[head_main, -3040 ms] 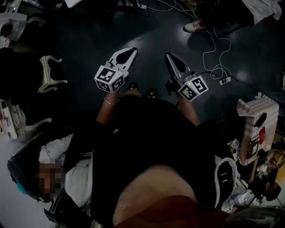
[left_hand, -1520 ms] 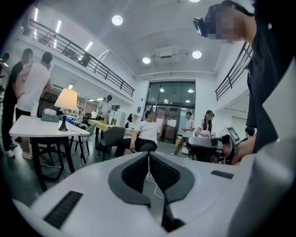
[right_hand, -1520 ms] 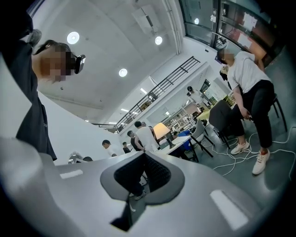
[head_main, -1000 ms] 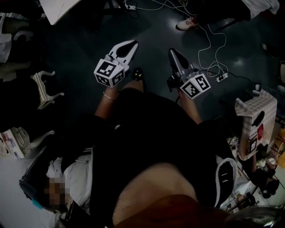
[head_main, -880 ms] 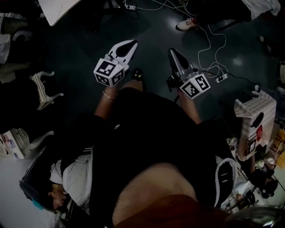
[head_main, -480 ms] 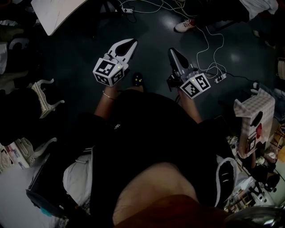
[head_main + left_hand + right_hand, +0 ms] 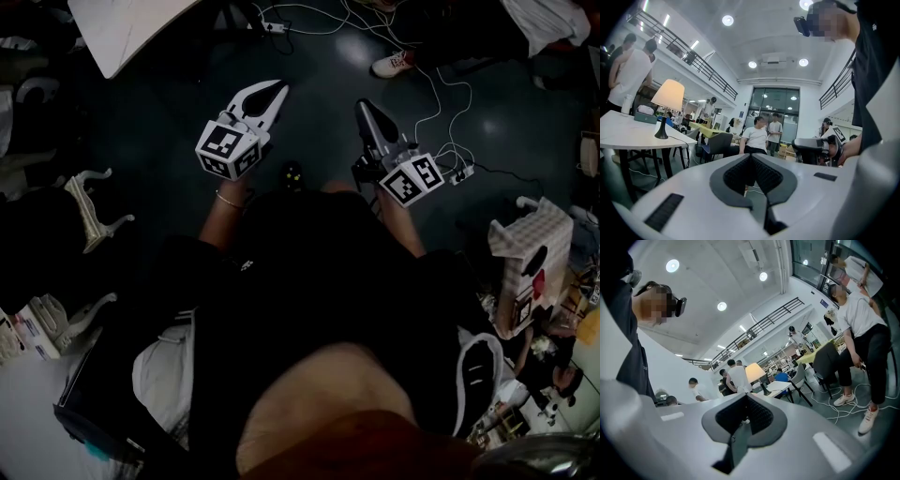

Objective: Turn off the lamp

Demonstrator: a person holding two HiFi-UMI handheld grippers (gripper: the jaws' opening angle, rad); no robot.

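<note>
Now held side by side above the dark floor [image 7: 159, 122], the left claw [image 7: 267, 90] and right claw [image 7: 364, 109] are each shut tight, nothing between the jaws. Well ahead, the lamp [image 7: 668, 95] is seen upright on a white table [image 7: 626, 135].

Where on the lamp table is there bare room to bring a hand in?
The table is bare in front of the lamp and left of its base. Crowded behind: a box and a person; the cord trails right of the base.
</note>
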